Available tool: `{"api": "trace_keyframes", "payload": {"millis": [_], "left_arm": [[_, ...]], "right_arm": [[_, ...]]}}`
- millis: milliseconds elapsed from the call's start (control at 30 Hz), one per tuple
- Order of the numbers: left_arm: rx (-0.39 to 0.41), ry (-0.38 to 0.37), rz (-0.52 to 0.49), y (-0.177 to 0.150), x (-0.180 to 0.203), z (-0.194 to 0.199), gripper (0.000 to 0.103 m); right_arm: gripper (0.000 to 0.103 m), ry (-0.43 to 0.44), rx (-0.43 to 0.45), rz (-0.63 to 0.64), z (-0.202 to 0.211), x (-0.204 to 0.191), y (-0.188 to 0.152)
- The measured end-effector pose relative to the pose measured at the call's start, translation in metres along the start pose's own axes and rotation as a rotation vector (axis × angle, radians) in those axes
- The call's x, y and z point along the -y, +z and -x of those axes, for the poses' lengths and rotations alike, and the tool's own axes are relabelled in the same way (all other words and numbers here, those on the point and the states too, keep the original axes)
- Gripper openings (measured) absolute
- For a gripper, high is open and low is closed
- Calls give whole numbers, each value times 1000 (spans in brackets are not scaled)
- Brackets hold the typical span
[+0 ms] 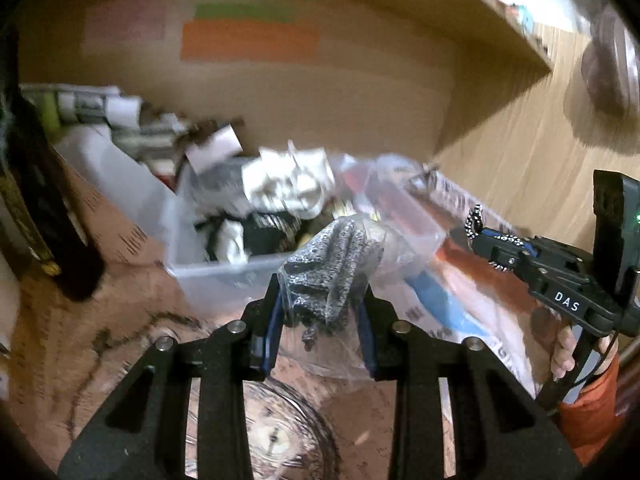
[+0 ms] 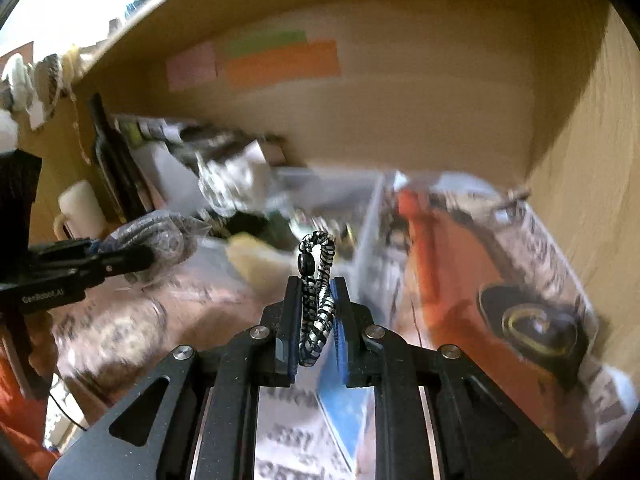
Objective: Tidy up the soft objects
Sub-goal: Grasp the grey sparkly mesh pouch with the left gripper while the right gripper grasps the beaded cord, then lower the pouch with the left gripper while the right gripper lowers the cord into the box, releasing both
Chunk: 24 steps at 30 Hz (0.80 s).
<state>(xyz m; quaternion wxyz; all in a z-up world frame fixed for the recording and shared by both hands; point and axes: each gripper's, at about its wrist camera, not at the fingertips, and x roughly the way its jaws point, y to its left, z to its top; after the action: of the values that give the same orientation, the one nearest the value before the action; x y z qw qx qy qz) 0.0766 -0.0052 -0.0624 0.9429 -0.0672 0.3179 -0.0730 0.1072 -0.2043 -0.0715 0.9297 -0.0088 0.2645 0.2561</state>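
My left gripper is shut on a grey knit item in a clear plastic bag, held just in front of a clear plastic bin full of soft white and dark items. The bagged item also shows in the right wrist view, at the left. My right gripper is shut on a black-and-white braided cord with a black bead, held above the desk in front of the bin. The right gripper shows in the left wrist view, to the right of the bin.
Everything sits in a wooden alcove under a shelf, with coloured sticky notes on the back wall. A printed orange and blue plastic bag lies right of the bin. A dark bottle stands at the left.
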Motion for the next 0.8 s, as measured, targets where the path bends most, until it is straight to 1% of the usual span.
{"api": "trace_keyframes", "payload": {"millis": [100, 200, 367, 467, 533, 567, 800], "left_arm": [[52, 22, 19, 15, -10, 12, 33], [88, 44, 41, 27, -18, 17, 33], [115, 94, 75, 39, -35, 17, 33], [112, 112, 93, 44, -46, 9, 33], [98, 124, 103, 45, -52, 0, 33], [90, 128, 108, 45, -53, -6, 33], [16, 150, 138, 43, -68, -43, 33]], "right_arm": [[13, 20, 39, 9, 0, -6, 13], [13, 38, 74, 19, -5, -14, 28], [13, 56, 104, 24, -19, -21, 46], [13, 66, 103, 24, -32, -23, 53], [13, 74, 85, 19, -44, -24, 57], [13, 82, 64, 47, -49, -24, 57], [13, 96, -46, 20, -93, -23, 54]]}}
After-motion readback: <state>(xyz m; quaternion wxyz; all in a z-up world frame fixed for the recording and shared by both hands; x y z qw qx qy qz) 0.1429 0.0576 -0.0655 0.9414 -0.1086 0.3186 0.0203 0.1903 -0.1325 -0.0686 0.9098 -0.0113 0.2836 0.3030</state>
